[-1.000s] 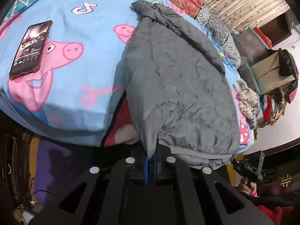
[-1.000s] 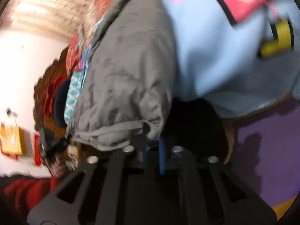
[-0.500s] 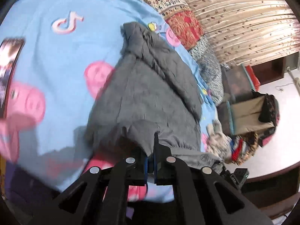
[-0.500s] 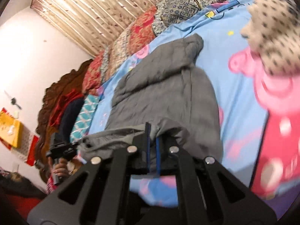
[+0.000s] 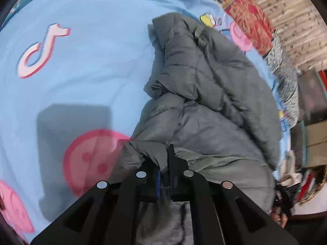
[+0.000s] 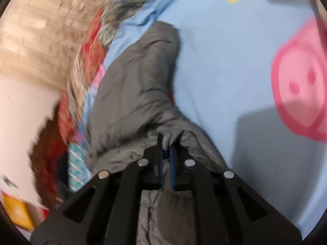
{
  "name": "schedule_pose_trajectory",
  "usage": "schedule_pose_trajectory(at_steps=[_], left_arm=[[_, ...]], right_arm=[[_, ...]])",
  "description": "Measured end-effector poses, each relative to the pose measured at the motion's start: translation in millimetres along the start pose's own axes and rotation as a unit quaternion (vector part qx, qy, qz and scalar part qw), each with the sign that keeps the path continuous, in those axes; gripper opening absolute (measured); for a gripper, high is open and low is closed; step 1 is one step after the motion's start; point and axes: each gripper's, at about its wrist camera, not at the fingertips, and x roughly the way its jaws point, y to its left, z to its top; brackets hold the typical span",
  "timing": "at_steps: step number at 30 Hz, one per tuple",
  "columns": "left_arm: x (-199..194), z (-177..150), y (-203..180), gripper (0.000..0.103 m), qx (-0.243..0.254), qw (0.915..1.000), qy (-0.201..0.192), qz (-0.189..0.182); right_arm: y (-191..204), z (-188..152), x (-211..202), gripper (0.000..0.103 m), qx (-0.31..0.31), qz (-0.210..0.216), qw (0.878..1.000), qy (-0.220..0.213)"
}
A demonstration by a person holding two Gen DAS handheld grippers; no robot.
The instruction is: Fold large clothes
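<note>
A grey puffer jacket [image 5: 206,106] lies on a blue cartoon bedsheet [image 5: 92,61]. My left gripper [image 5: 163,163] is shut on the jacket's hem, and the cloth bunches over the fingers and hangs below them. In the right wrist view my right gripper [image 6: 166,145] is shut on the other end of the hem of the same jacket [image 6: 132,89], which stretches away over the sheet [image 6: 235,61]. Both hem corners are carried forward over the jacket's body.
Patterned pillows [image 5: 251,18] line the far edge of the bed. A heap of clothes and boxes [image 5: 310,143] stands past the bed's right side. A dark wooden headboard [image 6: 49,143] and a white wall are at the left of the right wrist view.
Both grippers have lifted the jacket's hem off the bed's near edge and carried it forward over the jacket. The phone on the sheet has left the left view.
</note>
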Motion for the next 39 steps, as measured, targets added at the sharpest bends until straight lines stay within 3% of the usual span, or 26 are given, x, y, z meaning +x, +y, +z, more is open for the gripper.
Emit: schedule_pose_trajectory(at_steps=[4, 6, 7, 8, 10, 11, 13, 16, 20, 23, 26, 29, 31, 35, 39], left_arm=[[12.2, -6.1, -10.4, 0.003, 0.048, 0.9983, -0.023, 0.025], [12.1, -8.3, -14.0, 0.003, 0.066, 0.9967, -0.032, 0.036], [11.3, -9.2, -15.2, 0.003, 0.072, 0.996, -0.034, 0.04], [9.3, -10.1, -15.3, 0.003, 0.075, 0.9957, -0.035, 0.042], [5.0, -9.7, -17.0, 0.003, 0.077, 0.9952, -0.038, 0.046], [2.2, -11.5, -18.4, 0.003, 0.079, 0.9949, -0.04, 0.049], [-3.6, -13.1, -21.8, 0.003, 0.084, 0.9937, -0.047, 0.056], [-13.9, -16.9, -24.5, 0.002, 0.085, 0.993, -0.059, 0.057], [-23.5, -17.7, -27.1, 0.002, 0.087, 0.9924, -0.062, 0.061], [-29.6, -17.4, -28.3, 0.001, 0.092, 0.9915, -0.065, 0.065], [-41.6, -14.0, -25.1, 0.001, 0.092, 0.9925, -0.067, 0.044], [-63.6, -12.7, -16.0, 0.001, 0.08, 0.9941, -0.073, -0.008], [-83.9, -15.4, -8.3, 0.001, 0.067, 0.9927, -0.095, -0.033], [-129.0, -23.4, 5.1, 0.001, 0.037, 0.9848, -0.164, -0.043], [-128.7, -34.1, -33.6, 0.001, 0.11, 0.9796, -0.161, -0.049]], right_arm=[[-32.1, -0.3, -10.8, 0.008, 0.083, 0.071, 0.994, -0.018], [-43.5, -2.4, -23.1, 0.018, 0.124, 0.102, 0.986, -0.041], [-46.6, -5.1, -32.4, 0.03, 0.137, 0.114, 0.982, -0.059], [-43.5, -8.3, -44.4, 0.031, 0.137, 0.114, 0.981, -0.081], [-19.6, -15.0, -63.6, 0.031, 0.082, 0.099, 0.986, -0.11], [6.9, -23.1, -70.7, 0.031, 0.018, 0.082, 0.99, -0.116], [45.8, -39.6, -66.6, 0.031, -0.077, 0.056, 0.99, -0.101], [117.5, -88.5, -18.8, 0.031, -0.26, 0.002, 0.965, -0.024], [156.1, -132.6, 49.9, 0.031, -0.352, -0.023, 0.934, 0.049], [165.4, -144.5, 94.2, 0.031, -0.388, -0.063, 0.917, 0.065], [143.7, -132.6, 112.9, 0.032, -0.357, -0.083, 0.926, 0.091], [128.0, -131.7, 124.5, 0.032, -0.352, -0.08, 0.928, 0.097], [125.5, -134.5, 124.8, 0.032, -0.362, -0.083, 0.924, 0.091], [123.8, -134.7, 128.7, 0.032, -0.351, -0.073, 0.929, 0.089], [123.2, -134.6, 126.2, 0.032, -0.35, -0.071, 0.93, 0.085]])
